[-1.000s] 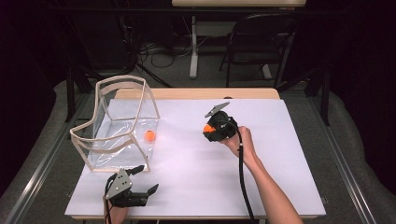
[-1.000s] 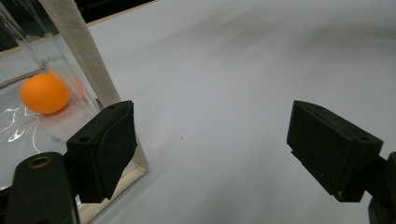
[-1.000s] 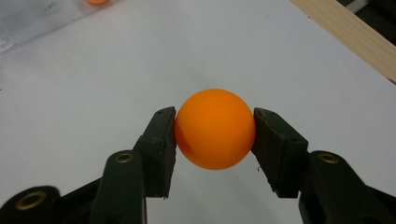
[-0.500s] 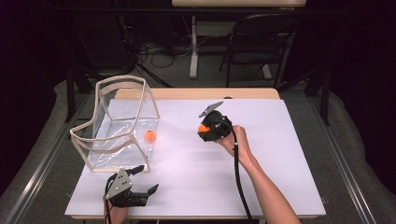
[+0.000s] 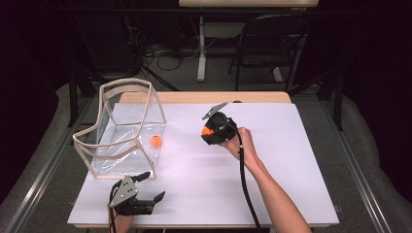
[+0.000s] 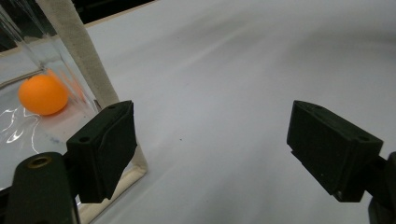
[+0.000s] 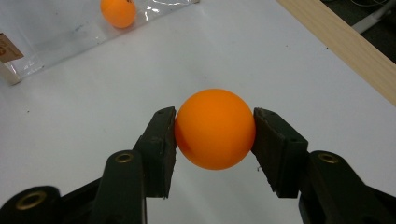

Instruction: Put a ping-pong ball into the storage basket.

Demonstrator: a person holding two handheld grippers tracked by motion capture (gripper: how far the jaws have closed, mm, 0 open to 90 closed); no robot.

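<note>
Two balls noted. My right gripper clamps one ball between both pads, above the white table. The second ball lies inside the clear bin. My left gripper stands wide, holding nothing, beside the bin's corner.

Dark room w/ folding chair, white table leg, floor cables.

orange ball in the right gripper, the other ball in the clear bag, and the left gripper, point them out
held orange ball [image 7: 215,129]: right gripper view, middle of its front face.
second orange ball [image 5: 155,141]: high view, its centre, inside the clear bag.
left gripper [image 6: 210,149]: left gripper view, midway between its open jaws.
</note>
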